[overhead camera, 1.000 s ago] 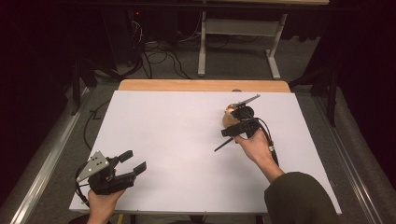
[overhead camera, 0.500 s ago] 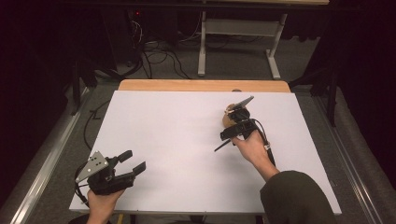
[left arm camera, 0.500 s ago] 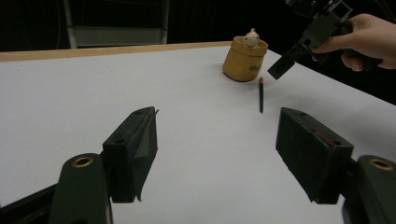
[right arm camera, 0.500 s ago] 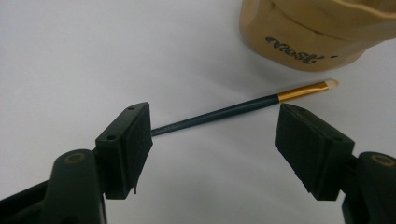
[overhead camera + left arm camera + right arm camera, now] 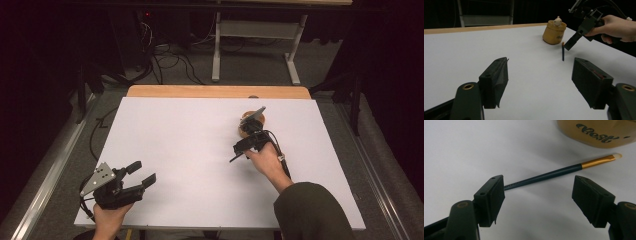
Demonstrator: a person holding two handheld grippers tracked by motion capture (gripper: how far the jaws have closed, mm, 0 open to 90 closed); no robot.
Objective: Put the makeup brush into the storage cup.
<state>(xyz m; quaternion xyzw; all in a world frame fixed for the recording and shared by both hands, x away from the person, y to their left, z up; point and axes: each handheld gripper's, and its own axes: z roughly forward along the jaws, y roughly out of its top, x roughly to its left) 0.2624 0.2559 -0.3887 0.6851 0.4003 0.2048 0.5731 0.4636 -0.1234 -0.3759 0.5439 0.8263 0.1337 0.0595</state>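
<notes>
Hovering low, right claw just opening, brush unpinched; left claw agape.

In the right gripper view the yellow pot is cut off by the top edge, leaving just its base and some lettering, and the near end of the brush is hidden behind the left jaw. In the high view the brush is too small to make out, and the pot sits mostly behind the right gripper (a sliver shows). The figure atop the pot is too small to identify.
</notes>
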